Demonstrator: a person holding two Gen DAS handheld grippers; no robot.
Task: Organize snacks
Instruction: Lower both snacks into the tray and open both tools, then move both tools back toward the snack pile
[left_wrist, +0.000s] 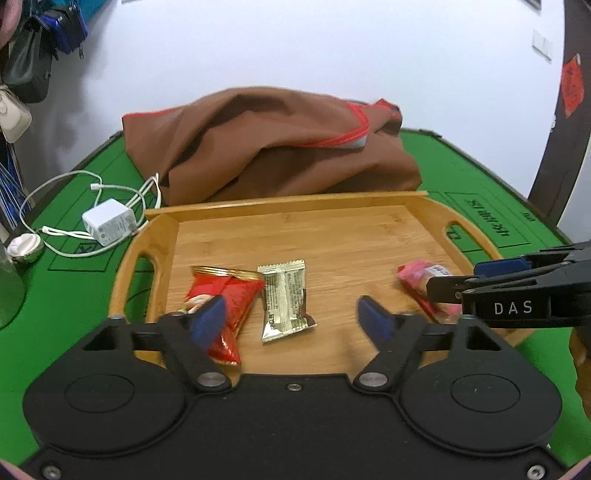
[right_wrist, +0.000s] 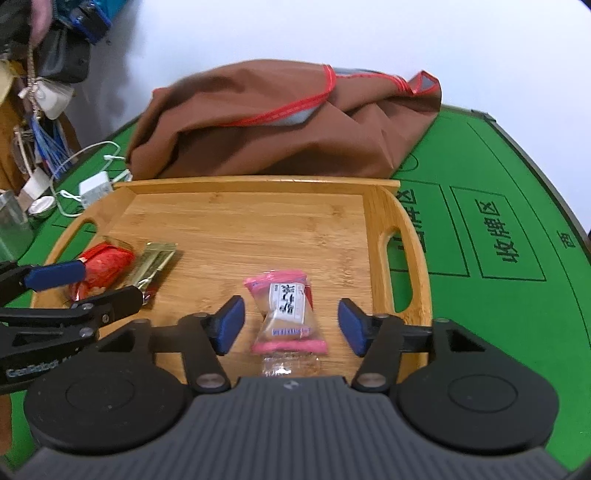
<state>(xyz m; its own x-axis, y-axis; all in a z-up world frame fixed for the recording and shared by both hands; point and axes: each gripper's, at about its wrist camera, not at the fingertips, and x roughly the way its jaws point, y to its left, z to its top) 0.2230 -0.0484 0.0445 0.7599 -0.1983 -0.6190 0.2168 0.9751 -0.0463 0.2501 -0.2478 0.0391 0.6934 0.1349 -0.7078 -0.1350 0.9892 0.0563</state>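
Observation:
A bamboo tray (left_wrist: 369, 236) (right_wrist: 243, 218) lies on the green table. On it lie a red snack packet (left_wrist: 229, 295) (right_wrist: 105, 264), a gold packet (left_wrist: 284, 299) (right_wrist: 153, 260) and a pink-and-clear candy packet (left_wrist: 421, 277) (right_wrist: 286, 310). My left gripper (left_wrist: 295, 317) is open over the tray's near edge, its left pad over the red packet, the gold packet between its fingers. My right gripper (right_wrist: 291, 323) is open with the pink packet lying between its pads, untouched. Each gripper shows in the other's view: the right (left_wrist: 509, 288), the left (right_wrist: 74, 291).
A crumpled brown cloth bag (left_wrist: 273, 144) (right_wrist: 280, 118) lies just behind the tray. A white charger with cable (left_wrist: 107, 221) (right_wrist: 92, 188) and a small round tin (left_wrist: 24, 247) sit on the left of the table. Cluttered bags hang at far left.

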